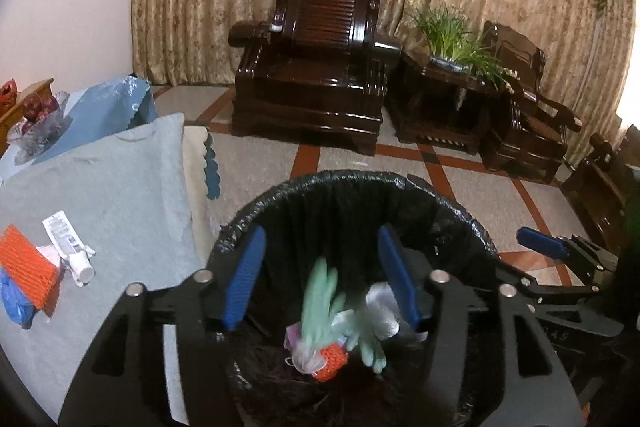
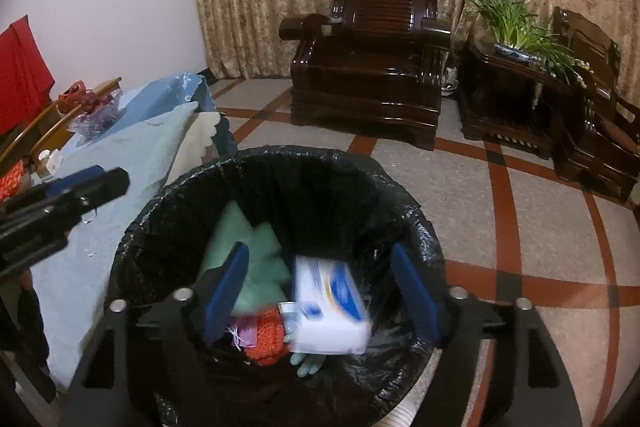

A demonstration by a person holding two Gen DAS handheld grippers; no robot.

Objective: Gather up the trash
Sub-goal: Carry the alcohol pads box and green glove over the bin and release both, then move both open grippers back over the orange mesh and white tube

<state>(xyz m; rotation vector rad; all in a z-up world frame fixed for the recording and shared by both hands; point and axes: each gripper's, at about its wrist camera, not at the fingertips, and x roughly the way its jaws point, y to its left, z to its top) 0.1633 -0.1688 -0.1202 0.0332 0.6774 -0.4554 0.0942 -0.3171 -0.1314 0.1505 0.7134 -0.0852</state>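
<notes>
both grippers hang over the black-lined trash bin [image 1: 360, 187], pointing down into it. left gripper [image 1: 320, 275] stands with jaws apart, nothing pinched, a pale green glove [image 1: 320, 303] blurred in the gap between them. right gripper [image 2: 320, 291] is spread wide too, a white and blue box [image 2: 332, 307] loose and blurred between its pads. orange mesh [image 2: 268, 339] sits in the bin. more litter lies on the table [image 1: 120, 195]: an orange net [image 1: 26, 265] and a squeezed tube [image 1: 70, 247].
</notes>
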